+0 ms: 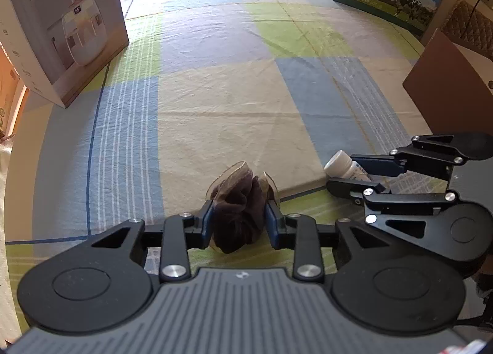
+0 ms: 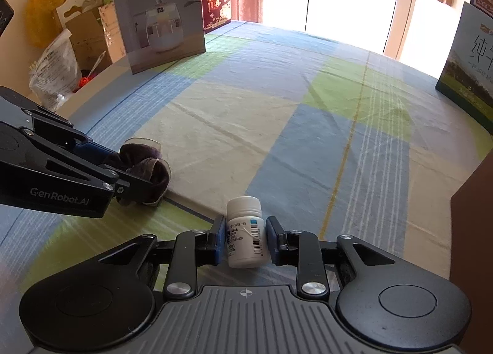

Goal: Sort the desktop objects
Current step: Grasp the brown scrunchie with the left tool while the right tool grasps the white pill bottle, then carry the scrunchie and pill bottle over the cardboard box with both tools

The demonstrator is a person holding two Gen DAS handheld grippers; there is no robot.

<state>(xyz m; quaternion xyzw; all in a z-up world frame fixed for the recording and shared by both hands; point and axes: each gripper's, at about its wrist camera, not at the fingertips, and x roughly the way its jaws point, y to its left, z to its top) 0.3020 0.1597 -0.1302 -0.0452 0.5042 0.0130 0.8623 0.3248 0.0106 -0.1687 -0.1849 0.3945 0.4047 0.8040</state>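
Checked cloth covers the table (image 1: 215, 101); both claws clamp (scrunchie (image 1: 238, 209) left, bottle (image 2: 245, 233) right), so lift gently.

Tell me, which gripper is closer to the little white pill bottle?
Right. The right gripper has the white pill bottle between its blue pads. The left gripper is off to the bottle's left, closed on a brown scrunchie.
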